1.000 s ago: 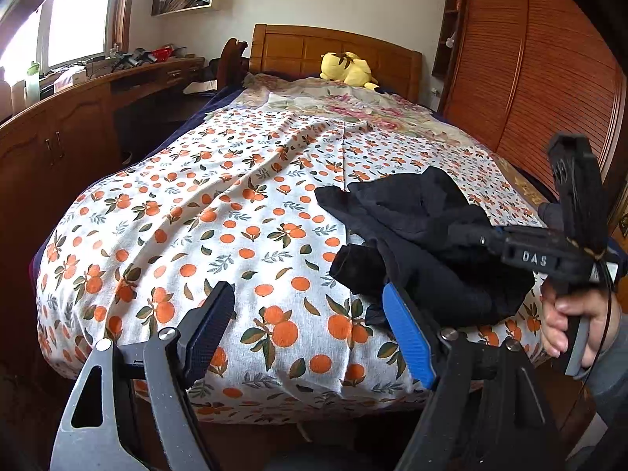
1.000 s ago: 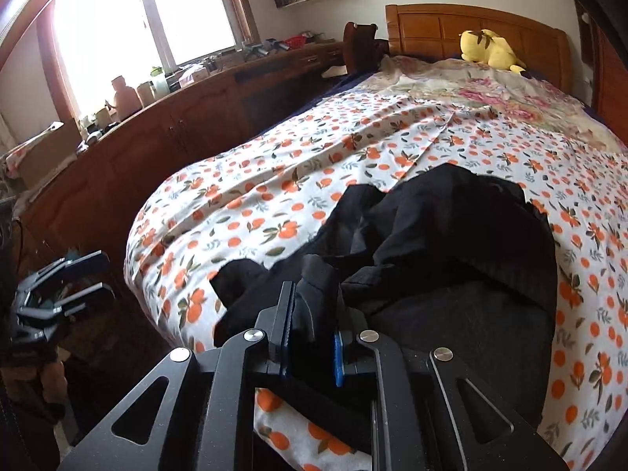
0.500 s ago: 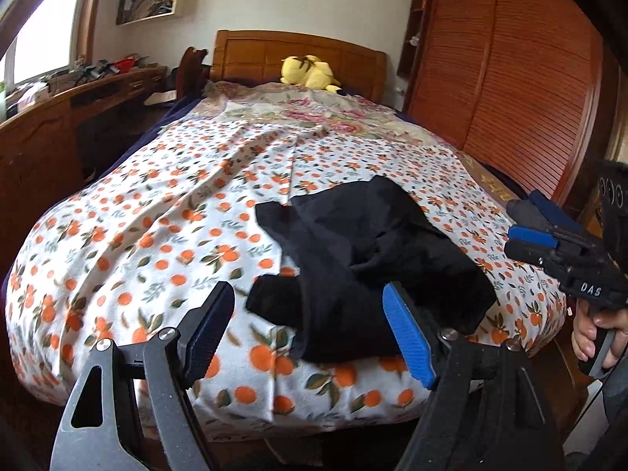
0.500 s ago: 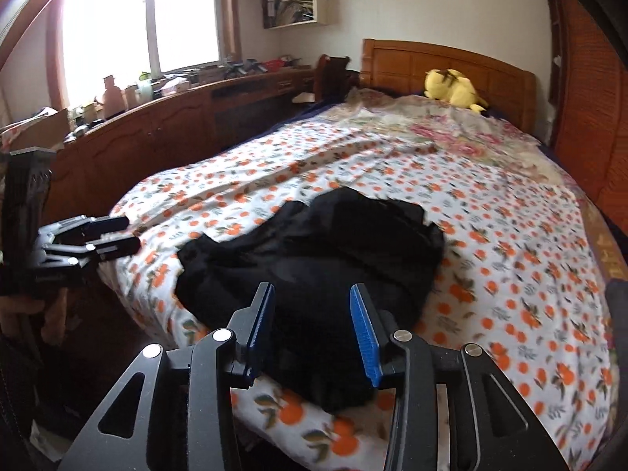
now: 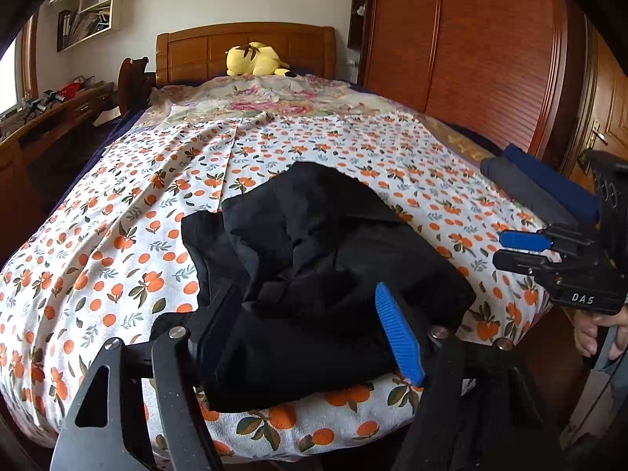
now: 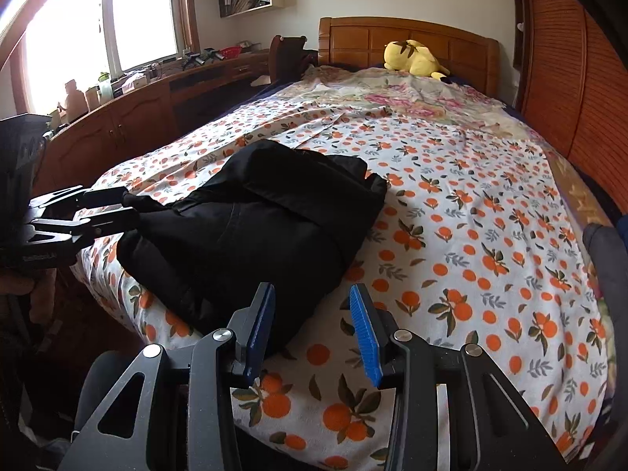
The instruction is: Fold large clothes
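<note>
A crumpled black garment (image 5: 314, 251) lies in a heap near the foot of the bed (image 5: 117, 235), on an orange-print sheet. It also shows in the right wrist view (image 6: 255, 227). My left gripper (image 5: 310, 329) is open, its jaws either side of the garment's near edge. In the right wrist view the left gripper (image 6: 106, 212) sits at the garment's left end. My right gripper (image 6: 310, 329) is open and empty over the bed's edge, just right of the garment. In the left wrist view the right gripper (image 5: 518, 249) is at the right.
A yellow plush toy (image 5: 255, 61) lies by the wooden headboard (image 5: 243, 45). Folded dark blue and grey clothes (image 5: 541, 188) lie on the bed's right side. A wooden wardrobe (image 5: 471, 47) stands on the right, and a long wooden desk (image 6: 129, 117) under the window on the left.
My right gripper let go of the black garment, opened and drew back toward the bed's edge. My left gripper moved in over the garment's near edge, still open.
</note>
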### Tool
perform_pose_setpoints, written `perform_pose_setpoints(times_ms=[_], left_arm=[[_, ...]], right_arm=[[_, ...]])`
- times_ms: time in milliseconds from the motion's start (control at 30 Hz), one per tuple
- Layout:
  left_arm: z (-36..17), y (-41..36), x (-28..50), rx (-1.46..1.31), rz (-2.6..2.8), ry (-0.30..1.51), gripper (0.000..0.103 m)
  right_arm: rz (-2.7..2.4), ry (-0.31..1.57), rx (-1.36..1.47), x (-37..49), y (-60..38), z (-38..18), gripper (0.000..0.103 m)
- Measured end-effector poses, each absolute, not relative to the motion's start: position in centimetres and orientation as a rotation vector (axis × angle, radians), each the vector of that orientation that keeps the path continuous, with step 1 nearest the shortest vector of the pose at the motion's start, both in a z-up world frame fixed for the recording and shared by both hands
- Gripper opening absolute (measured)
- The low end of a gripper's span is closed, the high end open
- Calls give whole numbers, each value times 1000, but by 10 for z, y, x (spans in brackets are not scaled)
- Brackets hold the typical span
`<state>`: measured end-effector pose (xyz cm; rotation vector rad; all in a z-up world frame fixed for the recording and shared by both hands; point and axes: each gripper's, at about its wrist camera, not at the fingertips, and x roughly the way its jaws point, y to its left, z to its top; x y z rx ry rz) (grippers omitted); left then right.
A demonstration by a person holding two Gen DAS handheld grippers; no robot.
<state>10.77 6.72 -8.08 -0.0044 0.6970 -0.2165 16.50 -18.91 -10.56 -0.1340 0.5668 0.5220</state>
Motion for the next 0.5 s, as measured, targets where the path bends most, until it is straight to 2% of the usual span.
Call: perform_pose_setpoints(times_ms=[200, 233, 300, 333, 367, 400, 500], left_arm=[[-91, 72, 109, -20, -210, 729, 67], [-92, 71, 110, -21, -210, 731, 64], [-92, 69, 110, -11, -214, 726, 54], [-92, 66, 109, 3, -220, 724, 43], [-92, 65, 110, 8, -229, 723, 37], [-91, 62, 109, 4, -253, 724, 24], [-87, 58, 106, 26, -268, 714, 15]], right_arm=[[544, 586, -121, 163, -186, -109, 41], [549, 586, -117, 164, -185, -110, 41], [564, 591, -108, 166, -182, -112, 41], [569, 596, -106, 167, -181, -113, 41], [575, 600, -105, 168, -180, -115, 41], [579, 603, -105, 170, -179, -117, 41], [586, 600, -111, 171, -177, -114, 41]])
